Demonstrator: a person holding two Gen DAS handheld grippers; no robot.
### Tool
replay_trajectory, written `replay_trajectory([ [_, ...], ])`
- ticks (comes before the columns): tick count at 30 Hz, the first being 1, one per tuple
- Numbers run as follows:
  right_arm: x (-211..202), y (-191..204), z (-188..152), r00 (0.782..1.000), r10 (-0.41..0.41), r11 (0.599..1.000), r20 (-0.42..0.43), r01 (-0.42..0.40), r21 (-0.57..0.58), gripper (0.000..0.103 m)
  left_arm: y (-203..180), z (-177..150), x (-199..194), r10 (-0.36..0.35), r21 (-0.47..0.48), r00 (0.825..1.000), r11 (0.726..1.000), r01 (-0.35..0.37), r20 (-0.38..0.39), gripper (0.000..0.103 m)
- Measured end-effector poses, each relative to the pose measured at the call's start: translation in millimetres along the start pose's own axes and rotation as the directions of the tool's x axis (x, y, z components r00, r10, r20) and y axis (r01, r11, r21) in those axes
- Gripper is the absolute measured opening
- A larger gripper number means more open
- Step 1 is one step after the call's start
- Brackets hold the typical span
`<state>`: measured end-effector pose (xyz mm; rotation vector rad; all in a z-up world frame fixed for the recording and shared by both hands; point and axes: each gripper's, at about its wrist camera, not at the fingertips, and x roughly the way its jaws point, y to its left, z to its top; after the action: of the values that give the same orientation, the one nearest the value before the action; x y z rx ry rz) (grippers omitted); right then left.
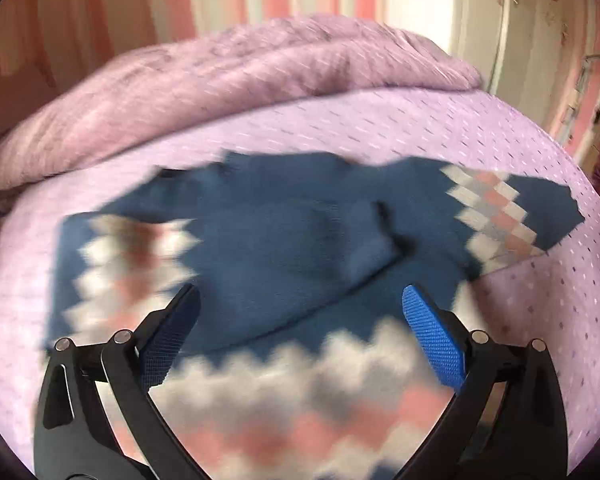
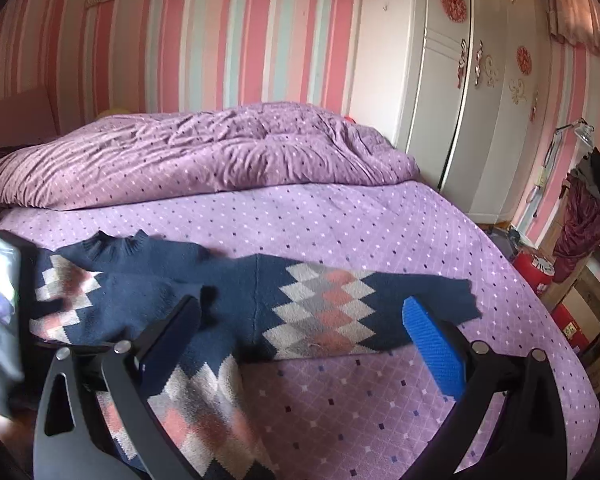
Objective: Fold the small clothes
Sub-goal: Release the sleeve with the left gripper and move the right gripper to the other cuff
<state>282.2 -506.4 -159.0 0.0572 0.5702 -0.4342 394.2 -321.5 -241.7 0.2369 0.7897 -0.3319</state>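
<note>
L gripper (image 1: 300, 320) jaws wide apart, nothing between pads, above navy argyle sweater (image 1: 268, 248). R gripper (image 2: 300, 328) also spread wide, empty, over sweater's R sleeve (image 2: 340, 304). Sweater lies flat on purple bedspread (image 2: 340, 220). L view motion-blurred; hem cut off. Rumpled duvet (image 2: 220, 152) behind, wardrobe (image 2: 480, 100) far R.

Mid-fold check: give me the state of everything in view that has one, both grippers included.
Left gripper: open, nothing between the pads.
Right gripper: open, holding nothing.
Navy argyle sweater: lying on the bed, one sleeve folded across the body, the other spread out.
Purple duvet: bunched up behind the sweater.
Wardrobe: doors closed.
</note>
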Motion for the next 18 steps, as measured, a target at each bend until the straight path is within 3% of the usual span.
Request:
replay_trajectory([
  [6,-11.1,23.8,-1.5,0.999,0.036,0.999,0.018,-0.035,-0.041,0.101,105.3,-17.1,-50.7,0.101,-0.110,0.995,0.989,-0.100,0.007,0.100],
  [8,-15.9,32.8,-4.2,0.999,0.034,0.998,0.039,-0.031,-0.061,0.101,128.9,-24.4,-65.0,0.093,-0.138,0.995,0.986,-0.089,0.025,0.100],
  [9,-18.2,36.1,-5.4,0.998,0.035,0.997,0.046,-0.032,-0.070,0.101,140.6,-28.3,-72.1,0.131,-0.148,0.991,0.981,-0.125,0.031,0.100],
  [12,-21.3,45.4,-9.4,0.998,0.039,0.994,0.044,-0.035,-0.101,0.101,164.6,-36.7,-78.1,0.175,-0.166,0.985,0.971,-0.174,-0.005,0.100],
  [16,-27.1,45.6,-12.6,0.999,0.030,0.994,0.037,-0.025,-0.106,0.101,192.0,-47.9,-85.7,0.145,-0.254,0.988,0.955,-0.151,-0.044,0.100],
  [18,-30.2,41.4,-13.8,0.999,0.022,0.995,0.036,-0.019,-0.094,0.101,198.8,-55.3,-94.8,0.163,-0.278,0.986,0.946,-0.168,-0.040,0.100],
])
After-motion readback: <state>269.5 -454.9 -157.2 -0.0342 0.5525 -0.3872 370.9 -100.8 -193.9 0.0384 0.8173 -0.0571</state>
